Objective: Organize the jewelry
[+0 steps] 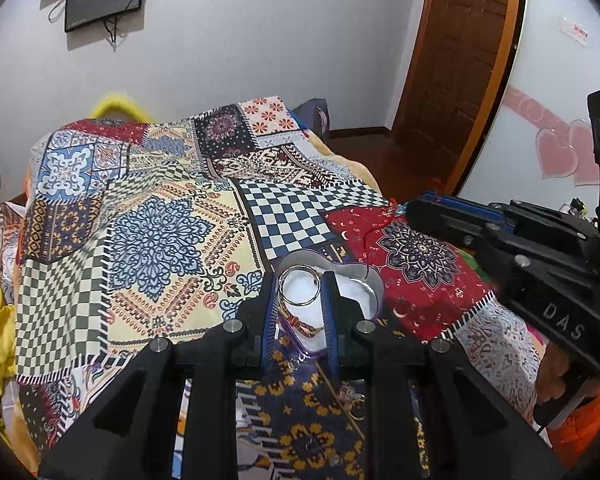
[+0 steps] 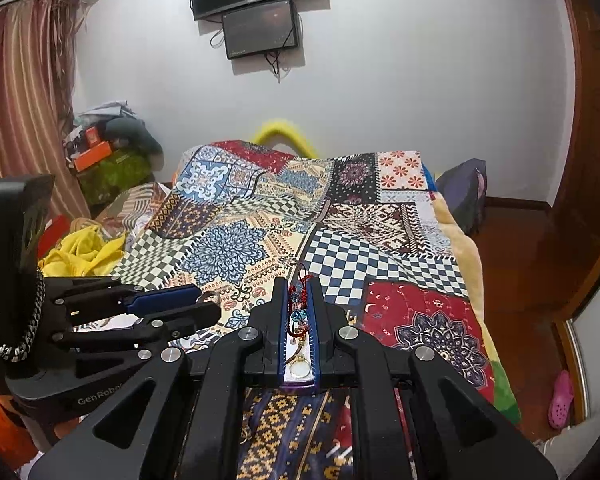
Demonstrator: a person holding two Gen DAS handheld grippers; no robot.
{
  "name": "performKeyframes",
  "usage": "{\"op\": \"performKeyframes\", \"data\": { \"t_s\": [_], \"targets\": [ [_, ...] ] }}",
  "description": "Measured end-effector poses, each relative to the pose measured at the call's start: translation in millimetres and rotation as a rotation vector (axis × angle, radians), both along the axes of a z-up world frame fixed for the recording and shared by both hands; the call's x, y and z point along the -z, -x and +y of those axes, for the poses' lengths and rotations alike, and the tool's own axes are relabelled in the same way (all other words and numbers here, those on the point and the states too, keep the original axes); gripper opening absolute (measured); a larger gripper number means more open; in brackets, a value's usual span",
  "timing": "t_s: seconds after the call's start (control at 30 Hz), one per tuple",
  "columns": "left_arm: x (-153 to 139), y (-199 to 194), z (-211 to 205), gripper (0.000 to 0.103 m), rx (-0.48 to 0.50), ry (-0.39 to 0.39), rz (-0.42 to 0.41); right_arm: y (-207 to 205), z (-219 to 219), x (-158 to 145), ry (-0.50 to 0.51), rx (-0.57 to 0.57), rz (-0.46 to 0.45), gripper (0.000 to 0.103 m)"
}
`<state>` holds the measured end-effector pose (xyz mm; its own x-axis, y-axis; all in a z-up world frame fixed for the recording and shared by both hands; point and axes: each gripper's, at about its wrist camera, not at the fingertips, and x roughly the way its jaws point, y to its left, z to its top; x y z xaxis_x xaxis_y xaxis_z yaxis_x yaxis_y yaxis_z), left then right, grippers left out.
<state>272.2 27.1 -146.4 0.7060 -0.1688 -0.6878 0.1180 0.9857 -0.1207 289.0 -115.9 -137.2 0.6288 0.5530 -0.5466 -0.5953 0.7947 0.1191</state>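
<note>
A heart-shaped box with a white lining and purple rim sits on the patchwork bedspread. My left gripper is shut on a silver bangle and holds it over the box; a red and gold woven bracelet lies in the box below. My right gripper is shut on a red cord bracelet with blue beads. Under it the box shows a small gold ring. The right gripper also shows in the left wrist view, with red thread hanging.
Small gold jewelry pieces lie on the dark blue patch in front of the box. Yellow cloth lies at the bed's left. A wooden door stands at the right. Two screens hang on the wall.
</note>
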Motion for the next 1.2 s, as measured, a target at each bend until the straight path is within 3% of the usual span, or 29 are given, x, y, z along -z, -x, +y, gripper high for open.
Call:
{"op": "performKeyframes", "data": {
  "t_s": [0.7, 1.2],
  "targets": [
    [45, -44, -8, 0.020, 0.048, 0.016, 0.139, -48, 18, 62, 0.114, -0.083, 0.204, 0.008],
    [32, -36, -8, 0.021, 0.044, -0.013, 0.116, -44, 21, 71, 0.173, -0.111, 0.222, 0.008]
  ]
}}
